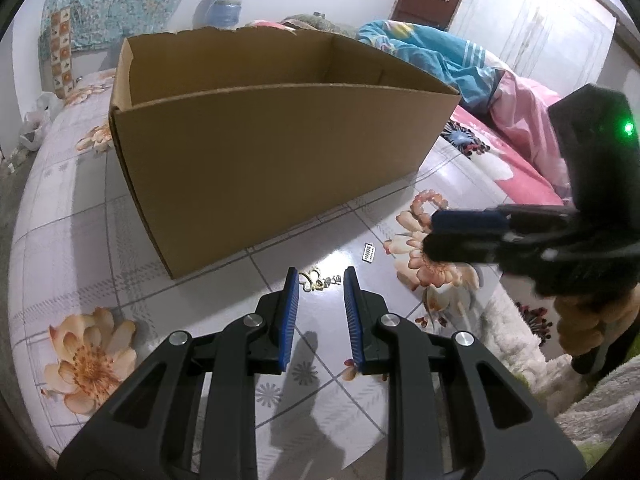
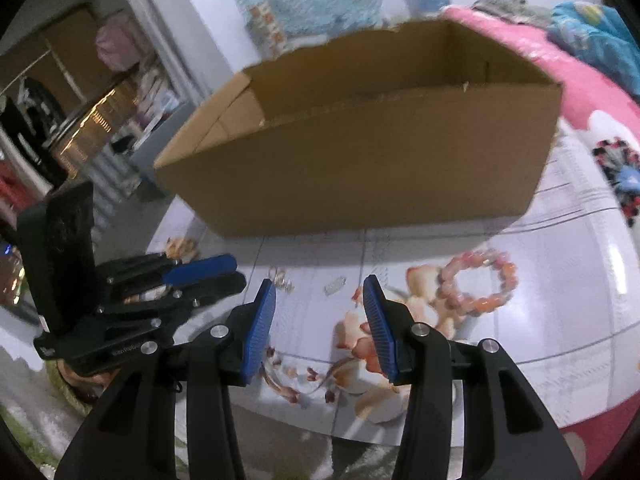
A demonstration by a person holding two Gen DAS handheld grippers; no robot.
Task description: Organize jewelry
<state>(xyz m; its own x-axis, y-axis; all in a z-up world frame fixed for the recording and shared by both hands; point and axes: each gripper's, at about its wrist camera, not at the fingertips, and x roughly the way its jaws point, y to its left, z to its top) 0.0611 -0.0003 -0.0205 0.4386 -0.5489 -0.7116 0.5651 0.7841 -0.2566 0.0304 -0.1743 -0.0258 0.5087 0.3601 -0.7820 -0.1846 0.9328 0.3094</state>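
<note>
A small gold-and-silver jewelry cluster (image 1: 316, 279) is lying on the floral bed sheet (image 1: 120, 240), just in front of the open cardboard box (image 1: 272, 152). A silver clip (image 1: 369, 253) is lying near it, and a pink bead bracelet (image 2: 480, 282) is sitting farther along the sheet. The left gripper (image 1: 320, 280) is hovering just short of the cluster, jaws partly open and holding nothing. The right gripper (image 2: 320, 292) is hanging above the sheet, jaws wider apart, also empty.

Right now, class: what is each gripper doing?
Left gripper: open, holding nothing, jaws above the gold jewelry.
Right gripper: open, holding nothing.
</note>
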